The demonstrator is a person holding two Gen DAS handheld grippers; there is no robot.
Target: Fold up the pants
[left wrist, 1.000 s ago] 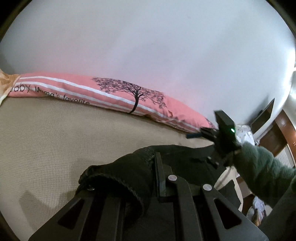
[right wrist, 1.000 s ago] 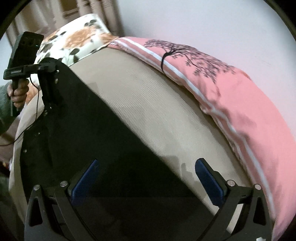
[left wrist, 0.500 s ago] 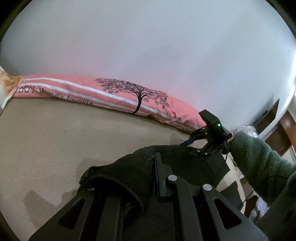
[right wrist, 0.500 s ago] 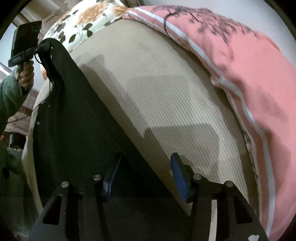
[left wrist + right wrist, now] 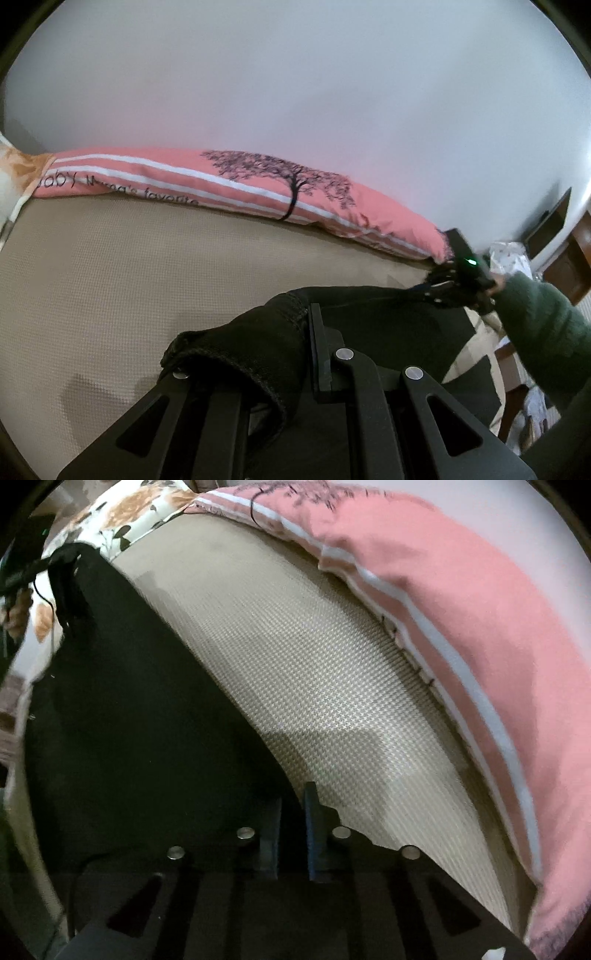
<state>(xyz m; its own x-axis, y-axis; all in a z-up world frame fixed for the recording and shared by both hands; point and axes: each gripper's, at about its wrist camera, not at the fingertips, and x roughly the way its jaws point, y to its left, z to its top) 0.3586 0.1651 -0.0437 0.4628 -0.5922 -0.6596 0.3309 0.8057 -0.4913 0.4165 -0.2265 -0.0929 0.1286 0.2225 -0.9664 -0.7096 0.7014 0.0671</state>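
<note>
Your left gripper [image 5: 295,339] is clamped on the hem of the black pants [image 5: 140,709]. Your right gripper [image 5: 290,812] pinches their other edge on the beige bed [image 5: 314,672].

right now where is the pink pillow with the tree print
The pink pillow lies along the far edge of the beige bed against the white wall, beyond the black pants; in the right wrist view it runs down the right side.
</note>
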